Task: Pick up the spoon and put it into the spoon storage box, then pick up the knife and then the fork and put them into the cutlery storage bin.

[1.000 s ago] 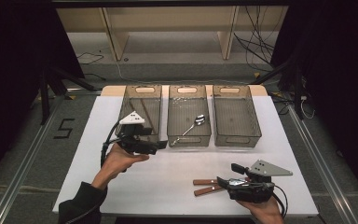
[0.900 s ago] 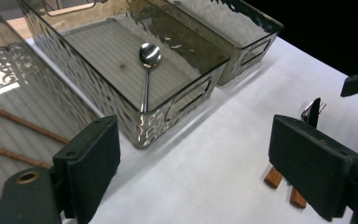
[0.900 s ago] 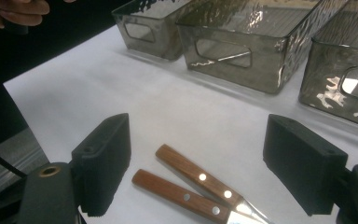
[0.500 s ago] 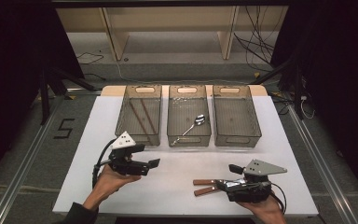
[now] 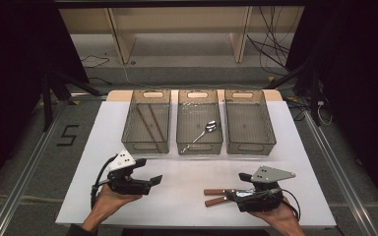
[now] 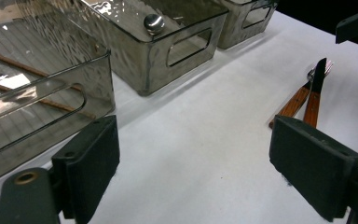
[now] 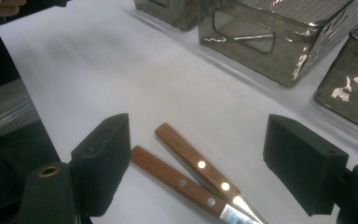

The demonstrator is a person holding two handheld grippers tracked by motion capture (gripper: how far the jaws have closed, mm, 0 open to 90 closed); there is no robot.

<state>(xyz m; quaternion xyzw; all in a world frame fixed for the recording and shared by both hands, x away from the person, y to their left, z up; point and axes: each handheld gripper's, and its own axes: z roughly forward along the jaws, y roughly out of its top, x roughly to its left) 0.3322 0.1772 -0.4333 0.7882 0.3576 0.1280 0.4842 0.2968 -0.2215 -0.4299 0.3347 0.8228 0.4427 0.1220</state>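
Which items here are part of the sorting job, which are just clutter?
In the job:
two wooden-handled utensils between the open right gripper jaws
three clear smoked plastic bins
metal spoon in middle bin
wooden chopsticks in left bin
open left gripper

Lying about:
floor cables
wooden shelf legs

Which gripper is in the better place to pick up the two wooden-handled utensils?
The right gripper, probably. Its open jaws stand on either side of the two wooden-handled utensils on the table. The left gripper is open too, but sits far off, across the table.
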